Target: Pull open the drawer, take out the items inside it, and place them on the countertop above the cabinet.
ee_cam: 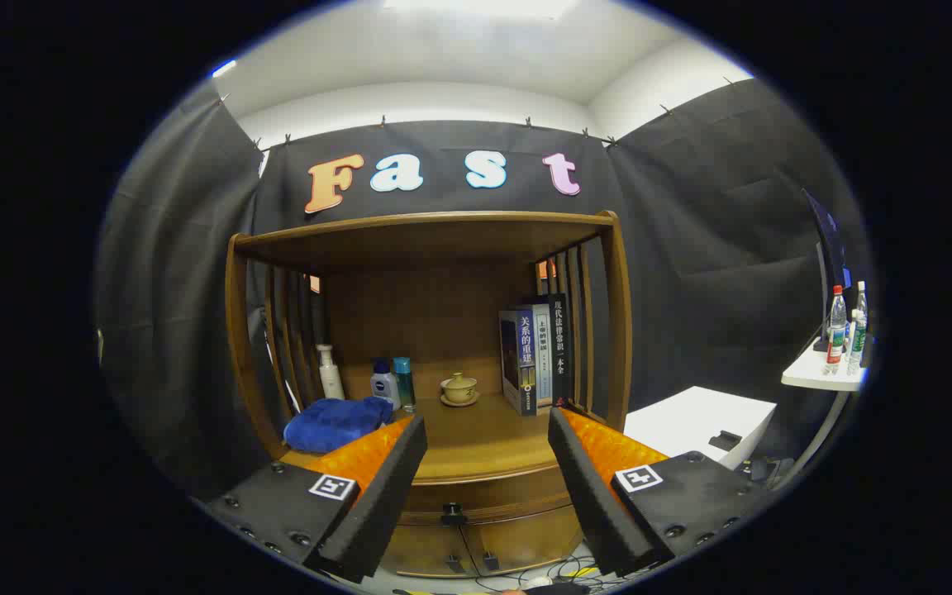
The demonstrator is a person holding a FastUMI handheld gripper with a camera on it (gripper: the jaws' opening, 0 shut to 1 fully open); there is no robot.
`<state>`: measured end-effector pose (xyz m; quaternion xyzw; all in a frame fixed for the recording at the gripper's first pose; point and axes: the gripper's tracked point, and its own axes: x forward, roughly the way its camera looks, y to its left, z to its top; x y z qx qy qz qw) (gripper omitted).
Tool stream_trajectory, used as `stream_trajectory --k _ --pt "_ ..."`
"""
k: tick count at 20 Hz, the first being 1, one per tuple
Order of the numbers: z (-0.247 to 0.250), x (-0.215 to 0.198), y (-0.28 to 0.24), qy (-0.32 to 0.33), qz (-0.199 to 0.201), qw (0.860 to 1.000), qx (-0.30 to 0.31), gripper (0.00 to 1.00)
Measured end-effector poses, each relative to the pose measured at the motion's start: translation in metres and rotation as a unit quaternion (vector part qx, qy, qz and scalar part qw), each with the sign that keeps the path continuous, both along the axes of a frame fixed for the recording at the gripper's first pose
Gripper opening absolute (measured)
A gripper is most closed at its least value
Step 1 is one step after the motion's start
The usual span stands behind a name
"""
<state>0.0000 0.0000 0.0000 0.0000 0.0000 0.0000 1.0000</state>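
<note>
1. The gripper [487, 463] hangs in front of a wooden cabinet [430, 248], its two fingers spread wide apart and holding nothing.
2. The drawer [484, 506] sits shut just under the counter [484, 450]; its dark knob [452, 514] lies low between the fingers, a little nearer the left one, and below the fingertips.
3. The drawer front runs side to side across the line of the fingers, so the judgement is that the gripper must drop and go forward to bring the knob between the fingers before any pull straight back.
4. The items inside the drawer are hidden, since it is not yet open.
5. On the counter already stand a folded blue towel [334, 423], a white pump bottle [330, 372], two small bottles [393, 383], a lidded cup on a saucer [459, 388] and upright books [535, 355].
6. Bare counter lies mid-front, a likely spot for placing.
</note>
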Motion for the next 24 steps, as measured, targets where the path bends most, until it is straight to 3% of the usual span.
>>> stream_trajectory --k 16,24 --pt "-0.021 0.012 -0.024 0.014 -0.011 1.0 -0.001 0.98" --pt "-0.043 0.028 -0.011 0.013 -0.002 1.0 -0.01 0.98"
